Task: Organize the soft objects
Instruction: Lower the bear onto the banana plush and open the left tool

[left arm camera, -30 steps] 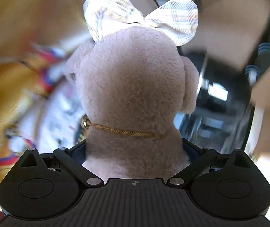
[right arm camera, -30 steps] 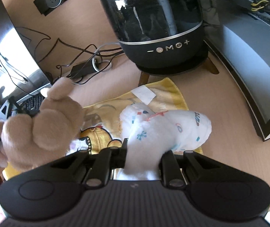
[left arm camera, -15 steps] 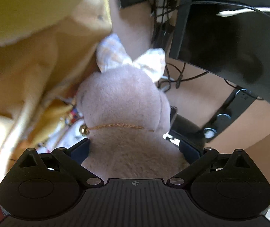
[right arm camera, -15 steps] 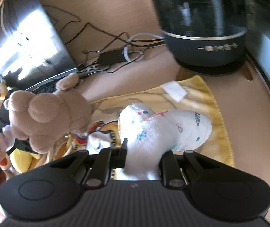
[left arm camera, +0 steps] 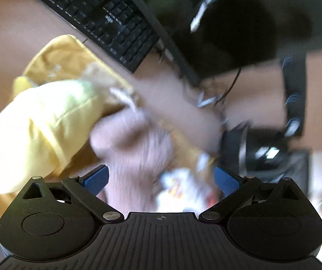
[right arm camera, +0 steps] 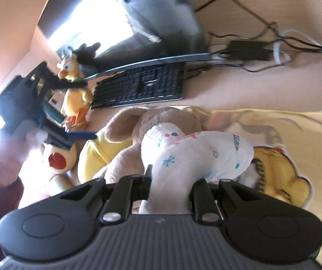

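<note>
- Right wrist view, nearest to me: my right gripper (right arm camera: 171, 177) is clenched on a white cloth toy (right arm camera: 197, 150) with small coloured prints. It bulges out past the jaws and droops, so I judge it light, limp and easily squashed; a pinch at the narrow end, where I have it, looks sound.
- Just behind it lies a beige plush dog (right arm camera: 151, 121), partly on a yellow towel (right arm camera: 284, 139) with a cartoon bear printed on it. I expect the dog to be light, floppy and not slippery; the body is the place to grip, not an ear.
- Left of those sit a pale yellow cushion-like toy (right arm camera: 100, 150) and, further back, a yellow duck (right arm camera: 75, 85).
- Left wrist view: my left gripper (left arm camera: 161, 180) has its jaws opening, the pads clear of the dog (left arm camera: 136, 148) blurred below them, so it is released.
- The left gripper also shows at the left edge of the right wrist view, empty.
- Farthest: a black keyboard (right arm camera: 142, 85), a monitor (right arm camera: 156, 20) and cables (right arm camera: 251, 49) on the desk (right arm camera: 262, 85).
- Writing: marks on the keyboard and the cloth toy are too blurred to read; no brand is legible.
</note>
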Demonstrator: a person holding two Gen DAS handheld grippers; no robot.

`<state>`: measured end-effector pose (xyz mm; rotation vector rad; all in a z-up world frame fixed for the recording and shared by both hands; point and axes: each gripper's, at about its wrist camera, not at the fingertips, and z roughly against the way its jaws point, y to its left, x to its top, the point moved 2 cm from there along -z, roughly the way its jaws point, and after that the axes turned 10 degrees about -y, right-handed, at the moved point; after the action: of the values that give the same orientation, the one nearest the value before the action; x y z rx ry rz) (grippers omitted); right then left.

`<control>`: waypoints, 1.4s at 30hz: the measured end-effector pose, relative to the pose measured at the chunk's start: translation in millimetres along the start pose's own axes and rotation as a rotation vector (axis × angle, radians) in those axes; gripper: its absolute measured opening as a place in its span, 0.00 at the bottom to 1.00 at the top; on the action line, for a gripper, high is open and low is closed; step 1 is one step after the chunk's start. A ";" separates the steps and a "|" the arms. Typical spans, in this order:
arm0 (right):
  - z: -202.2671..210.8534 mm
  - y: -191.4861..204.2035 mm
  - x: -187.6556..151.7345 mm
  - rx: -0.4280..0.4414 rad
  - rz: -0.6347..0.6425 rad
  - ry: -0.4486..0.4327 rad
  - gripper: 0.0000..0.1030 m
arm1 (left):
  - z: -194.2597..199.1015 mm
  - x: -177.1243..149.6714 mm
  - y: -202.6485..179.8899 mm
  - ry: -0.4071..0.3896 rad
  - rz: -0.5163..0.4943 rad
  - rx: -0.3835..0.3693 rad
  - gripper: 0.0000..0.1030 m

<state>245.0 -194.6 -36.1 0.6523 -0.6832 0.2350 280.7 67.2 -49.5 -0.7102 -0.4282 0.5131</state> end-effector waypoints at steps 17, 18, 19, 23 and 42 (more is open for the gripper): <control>29.6 22.9 61.6 0.046 0.106 -0.201 0.15 | -12.2 -155.4 -70.6 -0.272 -0.892 0.549 0.99; 24.8 29.3 63.7 0.072 0.117 -0.206 0.15 | -15.7 -157.4 -65.8 -0.262 -0.897 0.568 0.99; 12.9 33.8 62.7 0.083 0.130 -0.197 0.15 | -18.4 -154.8 -59.7 -0.257 -0.883 0.584 0.99; -46.7 31.2 48.0 0.040 0.152 -0.099 0.15 | -23.5 -137.2 -37.2 -0.244 -0.796 0.632 0.99; -50.7 -60.2 -0.4 -0.125 0.028 0.021 0.15 | -5.3 -102.8 -16.6 -0.255 -0.707 0.665 1.00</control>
<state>294.9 -209.6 -94.9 0.5205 -0.6820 0.2226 206.8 -5.4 -61.5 0.1678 -0.6642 0.0489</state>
